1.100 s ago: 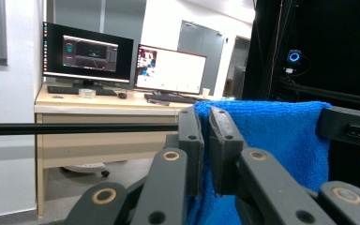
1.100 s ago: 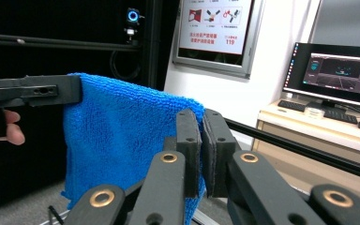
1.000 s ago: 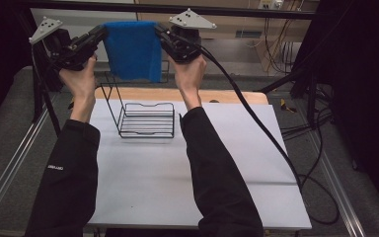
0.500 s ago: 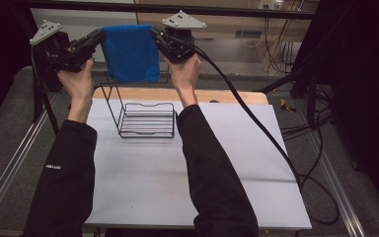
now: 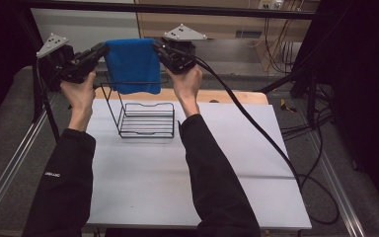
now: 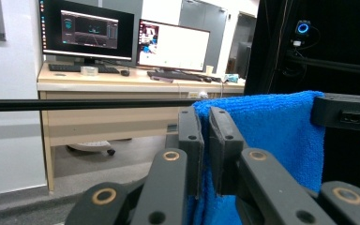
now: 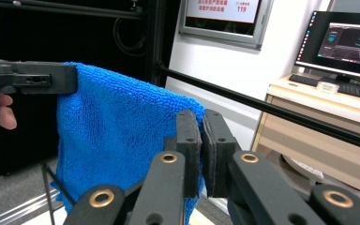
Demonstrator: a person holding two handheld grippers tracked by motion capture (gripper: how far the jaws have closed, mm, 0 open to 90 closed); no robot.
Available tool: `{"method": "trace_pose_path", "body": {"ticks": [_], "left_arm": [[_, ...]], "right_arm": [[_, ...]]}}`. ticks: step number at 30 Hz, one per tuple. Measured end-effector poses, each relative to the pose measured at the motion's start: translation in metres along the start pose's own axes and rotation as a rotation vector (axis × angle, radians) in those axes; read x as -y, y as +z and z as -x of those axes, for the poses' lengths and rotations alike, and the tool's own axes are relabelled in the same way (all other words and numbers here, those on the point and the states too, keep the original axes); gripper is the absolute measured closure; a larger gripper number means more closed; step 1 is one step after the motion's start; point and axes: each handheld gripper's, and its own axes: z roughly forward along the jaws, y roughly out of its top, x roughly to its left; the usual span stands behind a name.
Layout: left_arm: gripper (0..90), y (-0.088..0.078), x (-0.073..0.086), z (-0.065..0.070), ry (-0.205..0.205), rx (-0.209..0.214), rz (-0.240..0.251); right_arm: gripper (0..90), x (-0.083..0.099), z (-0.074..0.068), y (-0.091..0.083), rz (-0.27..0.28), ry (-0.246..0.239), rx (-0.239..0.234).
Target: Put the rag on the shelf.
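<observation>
While both hands hold their tools up above the far edge of the white table (image 5: 148, 187), a bright blue terry cloth (image 5: 132, 65) hangs stretched between them, with its lower hem draped in front of the tall back frame of a black wire rack (image 5: 147, 120) that stands on the tabletop. At the cloth's left top corner, the left gripper (image 5: 100, 49) has its black jaws pressed together on the fabric, and the right gripper (image 5: 156, 47) pinches the opposite top corner in the same way. Seen from the left gripper view, the blue pile bunches between the two pads. Readable writing is scarce: a small white word on the person's black left sleeve (image 5: 64, 190) is too blurred to make out, and a wall sign (image 7: 221, 13) in the right gripper view shows "119" under unreadable red lines.
</observation>
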Motion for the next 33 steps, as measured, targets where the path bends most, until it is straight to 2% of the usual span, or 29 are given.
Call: {"method": "trace_pose_path", "body": {"ticks": [6,11,18,22,28,33], "left_arm": [[84.1,-0.007,0.004,0.002,0.02,0.019,-0.026],[84.1,-0.013,0.008,0.001,0.022,0.031,-0.044],[84.0,-0.02,0.012,-0.001,0.025,0.038,-0.074],[84.0,-0.025,0.014,0.001,0.027,0.049,-0.074],[84.0,-0.03,0.014,0.007,0.057,0.065,-0.092],[84.0,-0.033,0.015,0.01,0.062,0.063,-0.107]], "right_arm": [[86.9,0.008,-0.003,-0.007,-0.007,0.026,-0.022],[86.8,0.01,-0.009,-0.013,-0.024,0.006,-0.029],[86.7,0.011,-0.02,-0.019,-0.037,0.005,-0.042],[86.7,0.013,-0.024,-0.021,-0.053,-0.005,-0.037],[86.7,0.019,-0.021,-0.027,-0.055,0.03,-0.06],[86.6,0.02,-0.022,-0.031,-0.073,0.017,-0.071]]}}
